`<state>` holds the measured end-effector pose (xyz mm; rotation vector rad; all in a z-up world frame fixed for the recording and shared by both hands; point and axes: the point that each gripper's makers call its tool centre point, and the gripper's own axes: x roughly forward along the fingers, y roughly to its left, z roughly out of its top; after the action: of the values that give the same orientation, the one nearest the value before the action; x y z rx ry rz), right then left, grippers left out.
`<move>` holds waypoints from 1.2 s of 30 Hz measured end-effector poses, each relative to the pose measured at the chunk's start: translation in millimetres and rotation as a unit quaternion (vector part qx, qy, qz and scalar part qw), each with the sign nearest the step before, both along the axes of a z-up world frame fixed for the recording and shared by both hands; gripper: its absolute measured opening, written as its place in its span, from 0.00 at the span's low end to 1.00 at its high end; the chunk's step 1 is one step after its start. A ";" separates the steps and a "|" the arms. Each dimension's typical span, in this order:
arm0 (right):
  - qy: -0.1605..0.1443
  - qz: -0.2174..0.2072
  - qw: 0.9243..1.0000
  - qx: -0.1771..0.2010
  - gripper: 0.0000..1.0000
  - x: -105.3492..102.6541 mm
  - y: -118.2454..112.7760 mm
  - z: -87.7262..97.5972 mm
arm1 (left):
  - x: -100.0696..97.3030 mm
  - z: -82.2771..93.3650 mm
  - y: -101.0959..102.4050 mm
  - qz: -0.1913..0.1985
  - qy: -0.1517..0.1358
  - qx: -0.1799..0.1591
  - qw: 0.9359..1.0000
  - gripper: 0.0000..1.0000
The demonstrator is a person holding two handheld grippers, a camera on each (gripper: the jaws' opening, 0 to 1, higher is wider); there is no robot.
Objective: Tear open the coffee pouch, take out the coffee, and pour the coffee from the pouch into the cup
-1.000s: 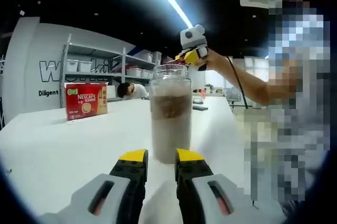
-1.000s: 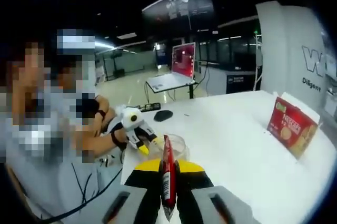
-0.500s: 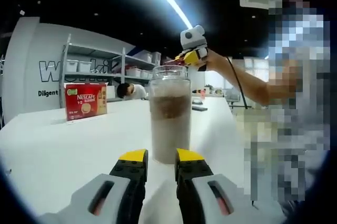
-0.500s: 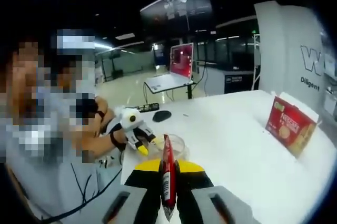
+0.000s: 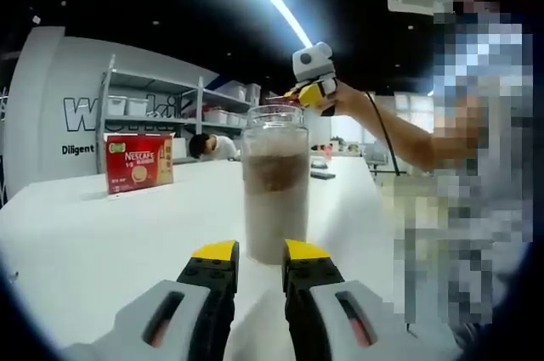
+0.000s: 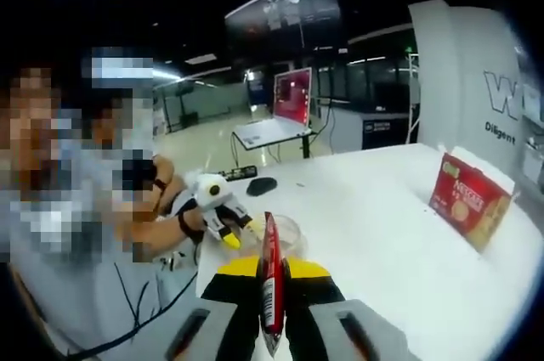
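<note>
Left gripper: rests low on the table, jaws drawn close with a narrow gap and nothing between them. Likely parked here to stay clear of the pour while standing ready to steady the cup.

Cup: a clear glass, upright on the table just ahead of the left jaw tips, at 12 o'clock in the left gripper view. It holds a pale brown fill with a darker band partway up.

Right gripper: pinches the pouch edge-on between its yellow tips. In the left gripper view it hangs above the cup rim at about 1 o'clock, held there by a bare forearm.

Pouch: a slim red sachet, held flat between the jaws so that its upper end points toward the cup. Held this way, it can probably be tipped over the mouth by a roll of the wrist. Whether the end is torn open cannot be told.

Cup from the right gripper: rim just beyond the pouch tip at 12 o'clock, with the left gripper beside it at 11 o'clock.

Box: red coffee carton standing on the table at 10 o'clock, well apart from the cup.

Task stage: judged as pouring, or just finished.
</note>
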<state>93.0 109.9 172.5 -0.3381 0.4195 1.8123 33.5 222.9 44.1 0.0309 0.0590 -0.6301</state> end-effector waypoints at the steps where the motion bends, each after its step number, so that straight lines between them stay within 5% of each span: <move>1: 0.001 0.000 1.000 0.000 0.10 -0.2 0.4 -0.1 | -0.1 0.0 0.0 0.000 0.000 0.000 1.000 0.23; 14: -0.026 -0.002 0.999 -0.029 0.10 2.9 -0.8 -3.1 | -2.3 4.7 -0.9 -0.014 0.000 -0.018 1.000 0.22; 18: -0.027 0.000 0.999 -0.032 0.10 1.4 -2.6 -2.2 | -7.4 22.6 -7.5 -0.049 0.002 -0.069 0.996 0.22; 27: -0.041 0.005 0.998 -0.043 0.10 -2.9 -3.7 -1.7 | -6.3 117.5 -27.2 -0.110 -0.054 -0.044 0.991 0.26; 31: -0.043 0.007 0.998 -0.046 0.10 -2.1 -3.9 -2.0 | 9.3 145.7 -44.7 -0.140 -0.051 0.000 0.989 0.22; 36: -0.042 0.008 0.998 -0.051 0.10 -2.3 -3.3 -2.4 | 33.2 152.7 -65.1 -0.171 -0.019 0.052 0.984 0.20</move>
<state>90.7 106.6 170.1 -0.4872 0.4516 1.7902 66.7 157.8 196.7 0.1563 0.0499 -0.9698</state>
